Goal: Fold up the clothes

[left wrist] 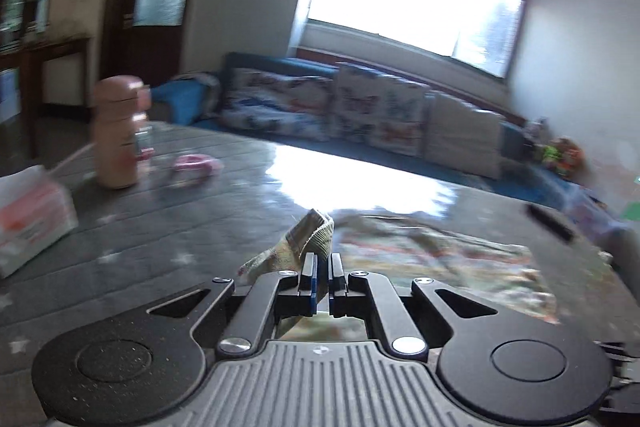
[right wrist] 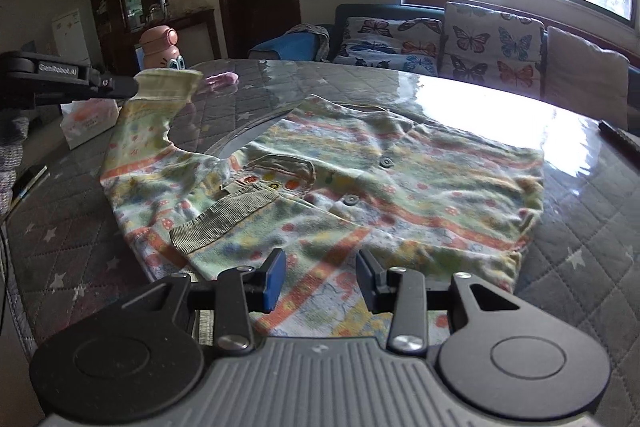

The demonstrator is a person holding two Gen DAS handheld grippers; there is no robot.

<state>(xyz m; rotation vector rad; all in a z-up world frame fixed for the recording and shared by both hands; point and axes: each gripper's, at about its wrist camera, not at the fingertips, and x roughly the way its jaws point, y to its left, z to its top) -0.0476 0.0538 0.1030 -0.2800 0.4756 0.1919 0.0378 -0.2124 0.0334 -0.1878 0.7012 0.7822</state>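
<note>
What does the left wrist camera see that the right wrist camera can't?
Only the left wrist view shows, up close, the left tongs shut on the sleeve cuff. Only the right wrist view shows the whole shirt spread flat, its buttons, its pocket, and the open right tongs over its hem. Both show the pink bottle, the tissue pack, the quilted table and the butterfly cushions.

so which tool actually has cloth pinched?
The left tool: shut on the ribbed sleeve cuff of the green patterned baby top. The right tool is open above the hem.
</note>
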